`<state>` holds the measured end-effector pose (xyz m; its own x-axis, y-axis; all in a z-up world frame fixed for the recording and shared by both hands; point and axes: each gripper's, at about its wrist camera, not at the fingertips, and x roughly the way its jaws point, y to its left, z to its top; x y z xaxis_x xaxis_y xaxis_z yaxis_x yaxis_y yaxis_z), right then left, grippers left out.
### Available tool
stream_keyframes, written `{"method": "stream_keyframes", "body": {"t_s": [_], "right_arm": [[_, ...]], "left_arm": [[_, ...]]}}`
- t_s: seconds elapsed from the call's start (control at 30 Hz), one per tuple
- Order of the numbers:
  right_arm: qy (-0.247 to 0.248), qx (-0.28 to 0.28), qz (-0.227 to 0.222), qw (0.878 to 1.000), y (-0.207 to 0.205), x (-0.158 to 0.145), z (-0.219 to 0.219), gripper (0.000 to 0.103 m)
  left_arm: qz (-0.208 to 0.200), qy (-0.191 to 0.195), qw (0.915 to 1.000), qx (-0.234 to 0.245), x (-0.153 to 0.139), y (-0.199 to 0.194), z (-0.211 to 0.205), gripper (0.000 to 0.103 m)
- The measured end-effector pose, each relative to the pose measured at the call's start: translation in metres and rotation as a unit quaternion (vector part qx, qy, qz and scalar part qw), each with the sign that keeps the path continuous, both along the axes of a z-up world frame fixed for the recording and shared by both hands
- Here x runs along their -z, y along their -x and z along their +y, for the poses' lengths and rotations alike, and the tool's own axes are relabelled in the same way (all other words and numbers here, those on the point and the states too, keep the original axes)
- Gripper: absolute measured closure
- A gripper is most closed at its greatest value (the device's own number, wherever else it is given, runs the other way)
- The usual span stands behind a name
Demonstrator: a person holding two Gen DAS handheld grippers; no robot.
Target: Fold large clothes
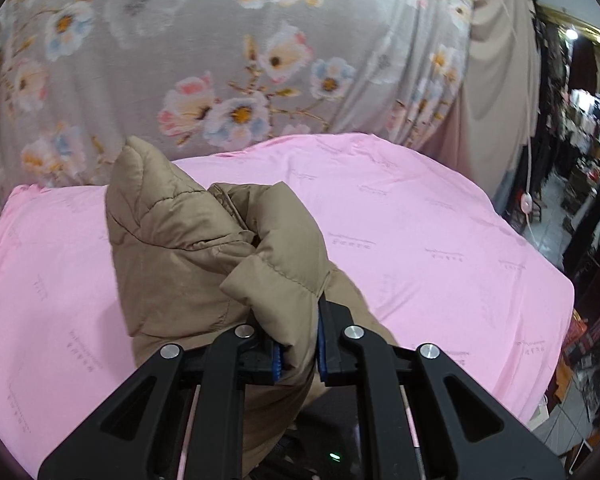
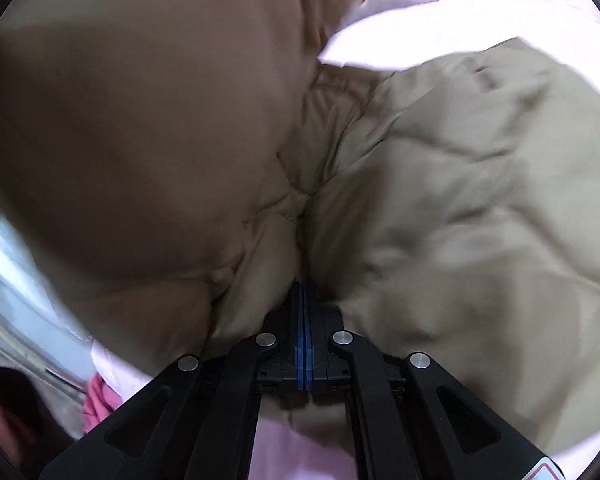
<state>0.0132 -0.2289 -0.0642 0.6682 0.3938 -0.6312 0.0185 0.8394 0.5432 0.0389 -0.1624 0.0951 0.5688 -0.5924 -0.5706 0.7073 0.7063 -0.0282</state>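
Pink sheet (image 1: pixel 420 240) underneath, smooth w/ faint printed marks; grey floral cloth (image 1: pixel 220 60) hanging behind, crowded clothes racks (image 1: pixel 580 160) off to the right. Tan puffer jacket (image 1: pixel 188 248) bunched up over the pink sheet, quilted, puffy, stitched seams, slight sheen. Left gripper (image 1: pixel 298 344) clamped narrow on a padded jacket fold, fabric squeezed between blue pads, bunch rising up and left. Right gripper (image 2: pixel 303 320) pinched tight on the jacket (image 2: pixel 460 200), pads nearly touching. Blurred tan bulk filling the right-wrist view; long axis hard to tell.
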Motion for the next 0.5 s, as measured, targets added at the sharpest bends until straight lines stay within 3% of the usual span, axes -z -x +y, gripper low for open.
{"method": "stream_keyframes", "body": {"t_s": [0.3,0.5], "right_arm": [[0.019,0.136,0.009,0.991,0.090,-0.005,-0.101,0.101],[0.061,0.197,0.023,0.978,0.122,-0.004,-0.135,0.100]], "left_arm": [[0.051,-0.065,0.9950,0.056,0.068,0.019,-0.084,0.092],[0.059,-0.093,0.9919,0.063,0.105,0.038,-0.100,0.092]]}}
